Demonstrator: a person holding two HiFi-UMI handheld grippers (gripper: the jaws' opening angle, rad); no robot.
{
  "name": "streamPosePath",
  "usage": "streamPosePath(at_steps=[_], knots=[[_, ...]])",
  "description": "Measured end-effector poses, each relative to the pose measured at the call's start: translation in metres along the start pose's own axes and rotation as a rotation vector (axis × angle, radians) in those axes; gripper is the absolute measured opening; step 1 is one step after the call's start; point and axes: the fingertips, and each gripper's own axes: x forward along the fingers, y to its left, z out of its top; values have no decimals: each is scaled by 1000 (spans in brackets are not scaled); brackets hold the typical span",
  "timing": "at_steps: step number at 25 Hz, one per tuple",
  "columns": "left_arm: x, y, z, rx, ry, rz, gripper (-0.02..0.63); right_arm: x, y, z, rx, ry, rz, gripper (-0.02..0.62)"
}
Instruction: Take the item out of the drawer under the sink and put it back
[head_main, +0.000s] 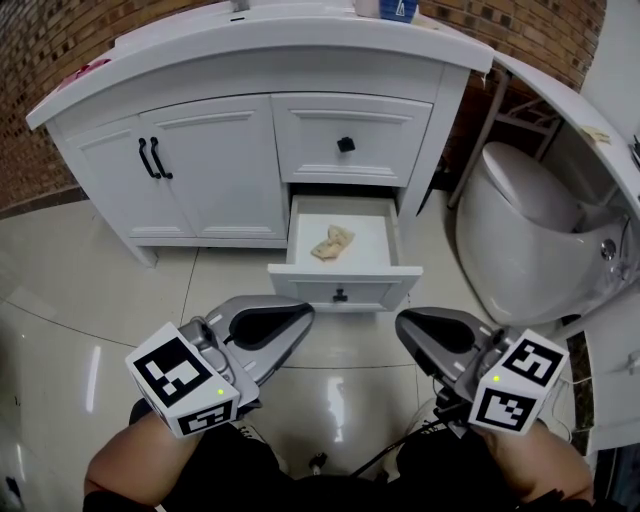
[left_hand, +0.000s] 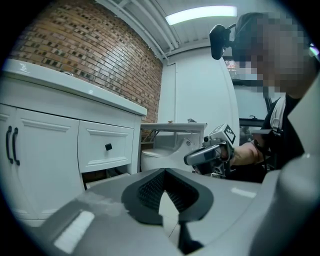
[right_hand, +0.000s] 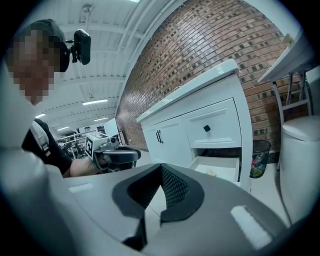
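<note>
The lower drawer (head_main: 345, 283) under the sink stands pulled out of the white vanity (head_main: 200, 170). Inside it, on the white bottom, lies a crumpled beige item (head_main: 333, 243). Both grippers hang low in front of the drawer, near the person's body and well short of it. My left gripper (head_main: 298, 320) is shut and holds nothing; its jaws (left_hand: 164, 174) meet at the tips. My right gripper (head_main: 406, 324) is also shut and empty (right_hand: 160, 169). From the right gripper view the open drawer (right_hand: 216, 166) shows ahead.
Above the open drawer is a shut drawer (head_main: 346, 145) with a black knob, and beside it are double doors (head_main: 155, 158) with black handles. A white toilet (head_main: 525, 215) stands close at the right. A bin (right_hand: 259, 157) sits between vanity and toilet. The floor is glossy tile.
</note>
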Motion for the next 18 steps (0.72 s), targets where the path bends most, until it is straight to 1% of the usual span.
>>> streamPosePath(at_steps=[6, 9, 15, 18], knots=[[-4, -5, 4, -8, -11, -21, 5, 2, 3, -5, -14, 28, 12, 3], [-6, -7, 0, -1, -1, -27, 5, 4, 6, -6, -25, 34, 21, 3], [-9, -3, -4, 1, 10, -11, 5, 8, 13, -4, -44, 31, 36, 3], [-8, -1, -5, 16, 15, 0, 5, 10, 14, -6, -48, 38, 40, 3]])
